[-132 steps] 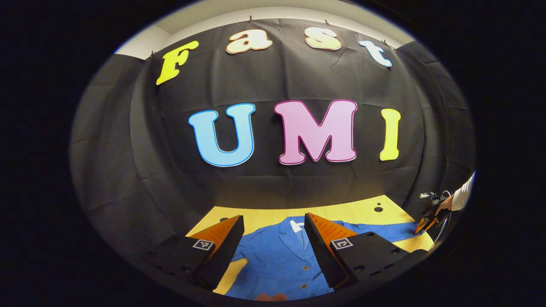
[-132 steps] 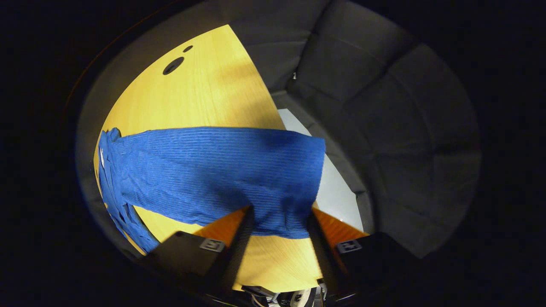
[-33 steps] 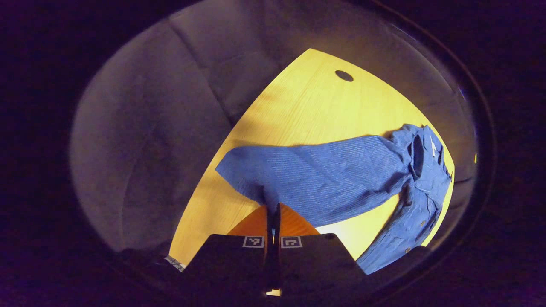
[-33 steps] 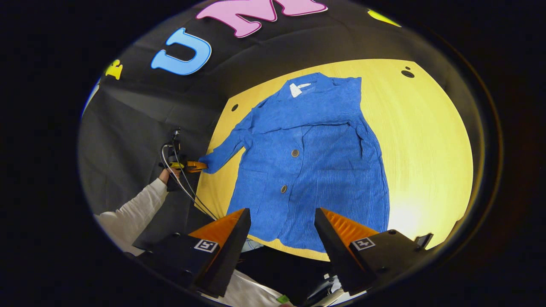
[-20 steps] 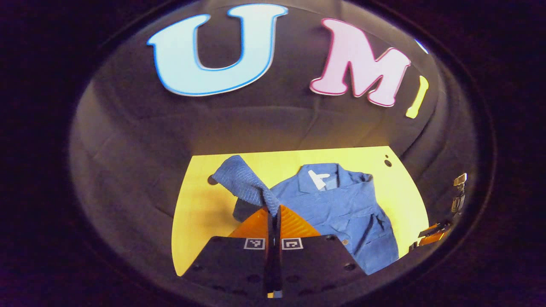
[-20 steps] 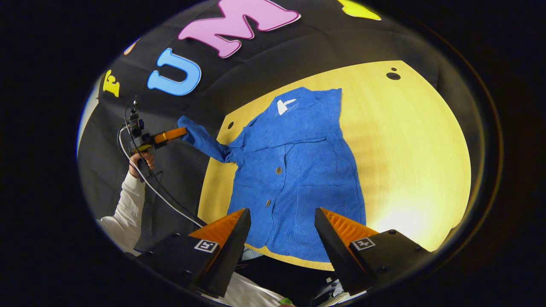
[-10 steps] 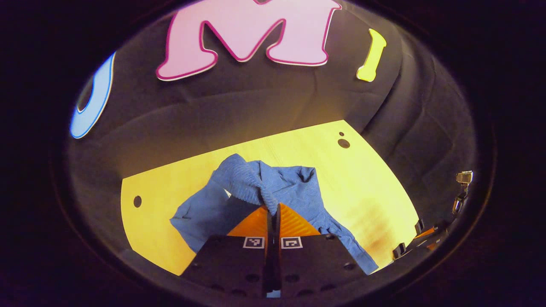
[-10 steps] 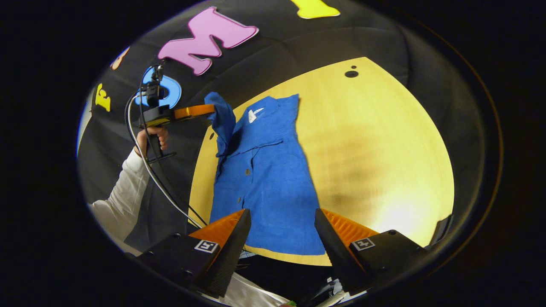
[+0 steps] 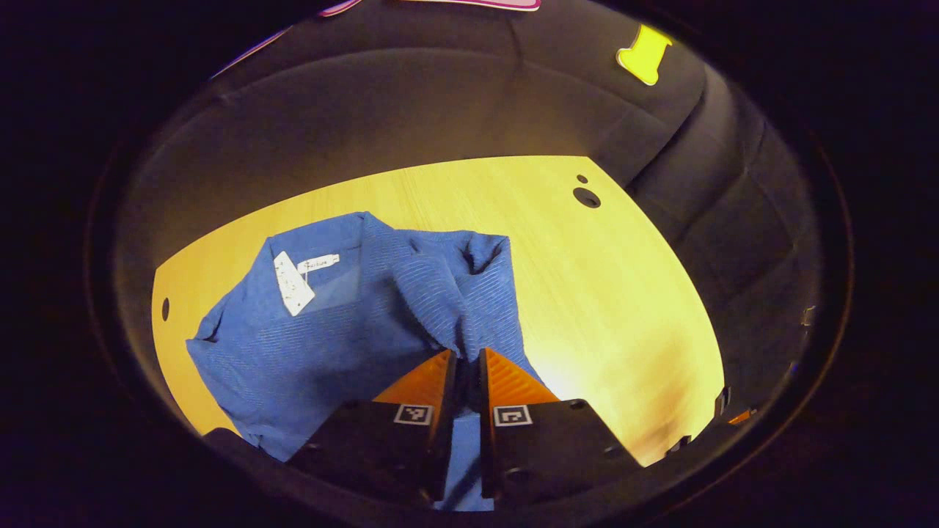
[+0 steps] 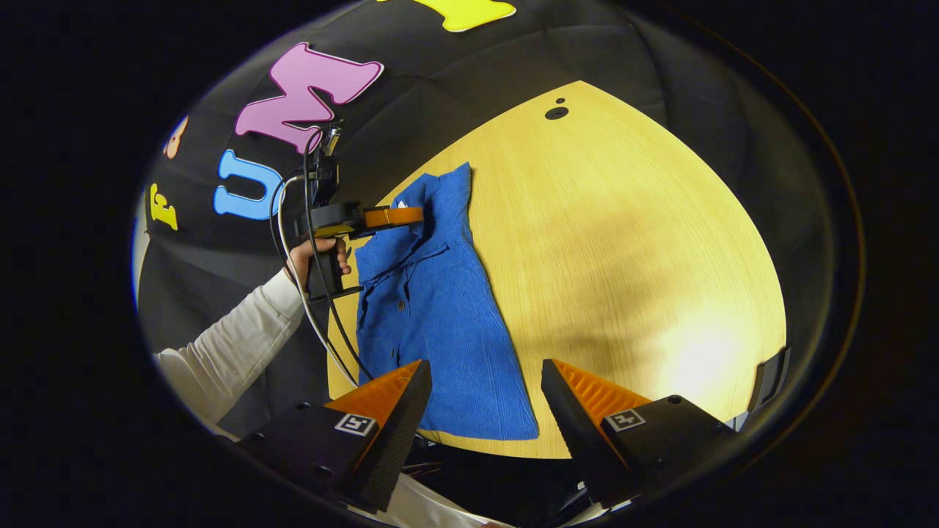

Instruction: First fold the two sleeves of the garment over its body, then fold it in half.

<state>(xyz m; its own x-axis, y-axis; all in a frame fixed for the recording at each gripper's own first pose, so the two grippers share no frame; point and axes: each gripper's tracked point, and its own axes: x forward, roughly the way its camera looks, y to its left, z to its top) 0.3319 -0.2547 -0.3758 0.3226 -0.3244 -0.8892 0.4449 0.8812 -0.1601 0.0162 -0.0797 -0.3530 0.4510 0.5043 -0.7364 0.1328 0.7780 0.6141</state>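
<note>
A blue corduroy jacket (image 9: 308, 345) lies face up on the yellow table (image 9: 601, 293), its white neck label (image 9: 293, 282) showing. My left gripper (image 9: 466, 353) is shut on the cuff of one sleeve (image 9: 440, 286), with its fingers a narrow gap apart, and holds the sleeve bunched up over the jacket's chest. In the right gripper view the left gripper (image 10: 418, 215) hovers over the jacket's (image 10: 440, 323) upper part, held by a hand (image 10: 323, 257). My right gripper (image 10: 486, 364) stands open above the hem at the table's near edge, holding nothing.
The table has small round holes near its far corner (image 9: 586, 196) (image 10: 556, 113). Bare tabletop (image 10: 623, 257) stretches to the right of the jacket. A white sleeve and a cable (image 10: 293, 293) lie off the table's left side. Black cloth walls close in the back.
My left gripper has carried the sleeve from the table's left side inward and lower, over the jacket's chest. Its fingers have parted slightly. The right gripper stays open near the hem.
</note>
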